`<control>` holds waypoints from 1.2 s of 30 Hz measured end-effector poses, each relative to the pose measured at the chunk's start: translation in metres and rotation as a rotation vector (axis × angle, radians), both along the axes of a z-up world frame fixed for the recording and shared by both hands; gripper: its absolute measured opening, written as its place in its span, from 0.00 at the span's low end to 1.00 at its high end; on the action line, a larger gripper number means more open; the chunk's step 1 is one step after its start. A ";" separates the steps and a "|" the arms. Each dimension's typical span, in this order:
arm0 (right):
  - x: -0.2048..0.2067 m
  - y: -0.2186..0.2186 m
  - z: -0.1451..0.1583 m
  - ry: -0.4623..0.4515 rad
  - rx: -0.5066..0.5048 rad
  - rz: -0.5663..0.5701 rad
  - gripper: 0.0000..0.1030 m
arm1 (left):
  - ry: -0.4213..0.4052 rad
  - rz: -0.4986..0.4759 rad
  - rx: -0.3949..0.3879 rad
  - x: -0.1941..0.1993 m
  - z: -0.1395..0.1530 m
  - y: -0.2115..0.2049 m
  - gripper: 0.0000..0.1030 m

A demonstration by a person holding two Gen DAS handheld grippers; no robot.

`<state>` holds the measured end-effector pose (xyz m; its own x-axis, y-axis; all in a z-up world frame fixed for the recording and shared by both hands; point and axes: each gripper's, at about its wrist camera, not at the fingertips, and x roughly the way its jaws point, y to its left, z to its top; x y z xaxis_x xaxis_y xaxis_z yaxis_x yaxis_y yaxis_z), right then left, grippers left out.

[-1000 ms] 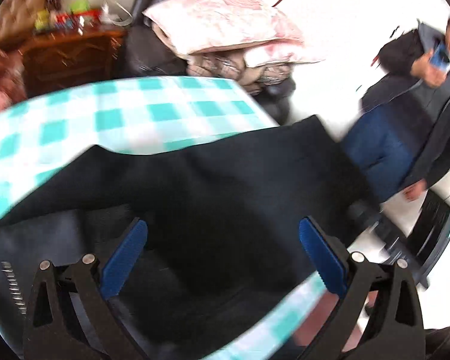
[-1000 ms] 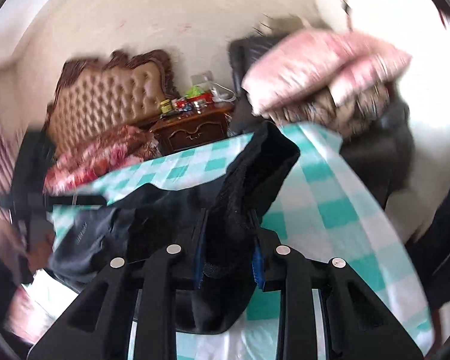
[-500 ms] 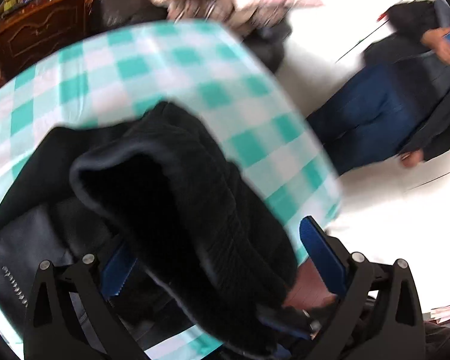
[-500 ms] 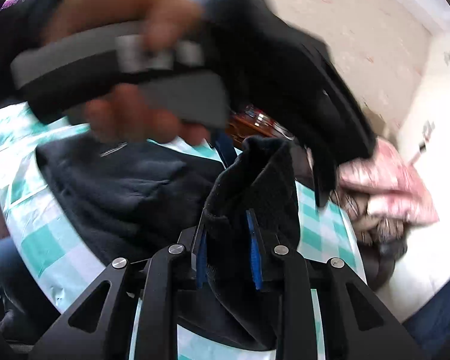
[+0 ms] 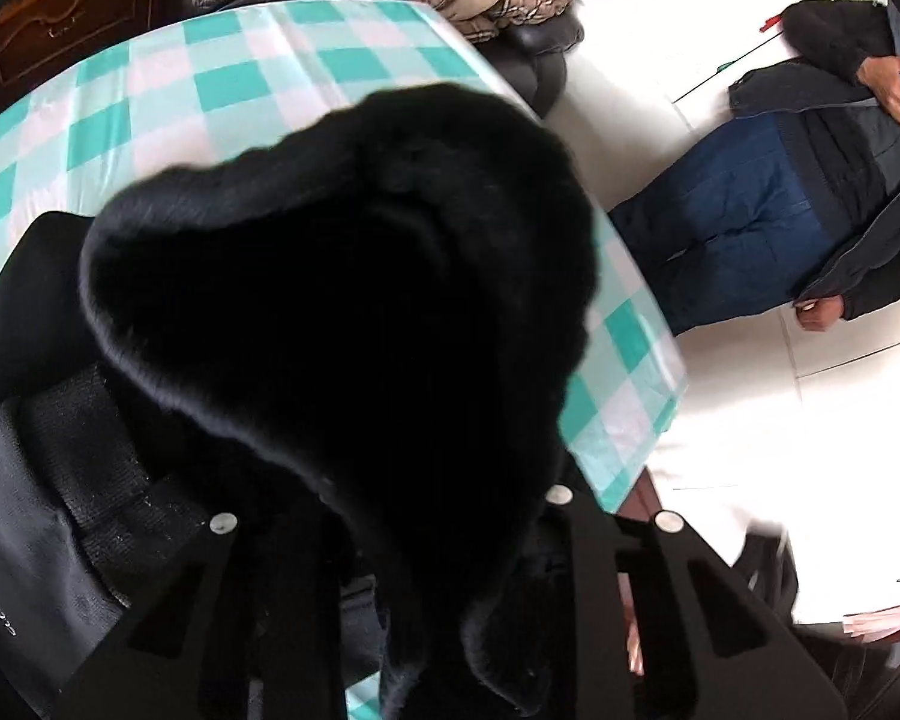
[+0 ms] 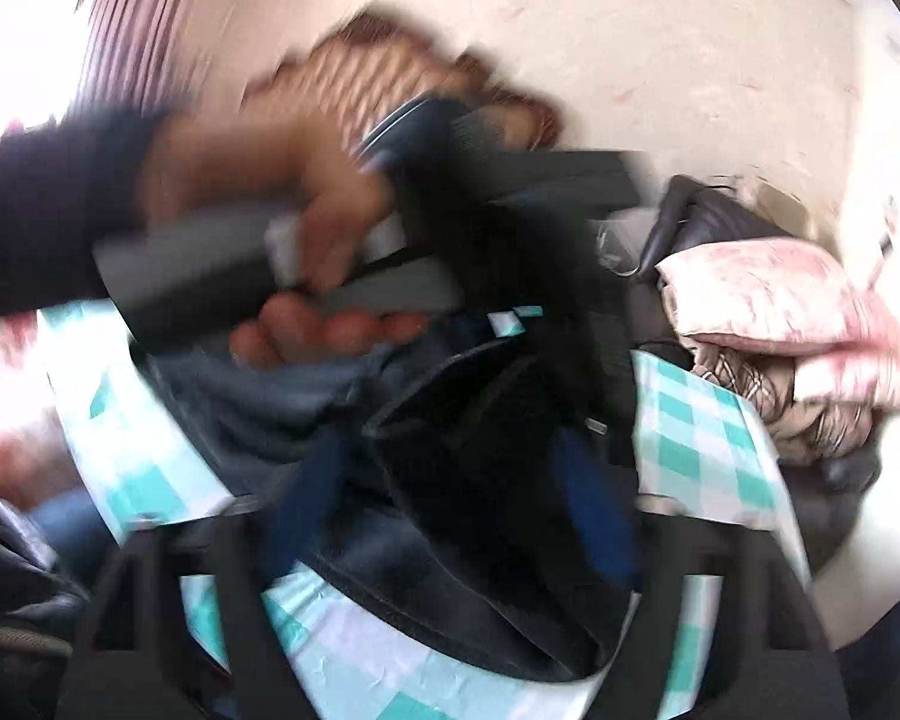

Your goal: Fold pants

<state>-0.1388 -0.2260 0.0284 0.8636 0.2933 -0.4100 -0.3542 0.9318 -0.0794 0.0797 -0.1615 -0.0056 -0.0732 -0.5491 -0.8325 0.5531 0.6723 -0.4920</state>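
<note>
Half a second on, the right gripper (image 6: 450, 498) has let go: its blue pads now stand apart on either side of the black cuff end of the pants (image 6: 480, 450), where they were pinched shut on it before, though motion blur keeps any contact from being read. The left gripper (image 5: 390, 552) has come in over the same bunch of black cloth; its fingertips are buried under the fabric, so whether it has closed on the pants cannot be told from either view. The person's left hand (image 6: 306, 276) and its tool cross high over the right tool's view. Most of the garment lies heaped on the teal checked tablecloth (image 5: 228, 78), waist end toward the near left, with the lifted cuff end between the two tools. A handover seems under way, the left gripper now the nearer to the cuff. A bystander in blue trousers (image 5: 750, 222) stands off the table's right corner.
</note>
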 end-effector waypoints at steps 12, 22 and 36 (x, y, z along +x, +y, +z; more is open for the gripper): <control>0.013 -0.015 -0.057 0.229 -0.095 -0.199 0.84 | 0.060 0.068 -0.083 0.016 0.044 0.013 0.23; 0.042 0.016 -0.057 0.158 -0.076 -0.274 0.83 | 0.000 0.148 -0.152 0.013 0.094 0.086 0.23; 0.052 0.068 -0.062 0.129 -0.269 -0.246 0.83 | 0.003 0.337 -0.237 0.014 0.097 0.232 0.22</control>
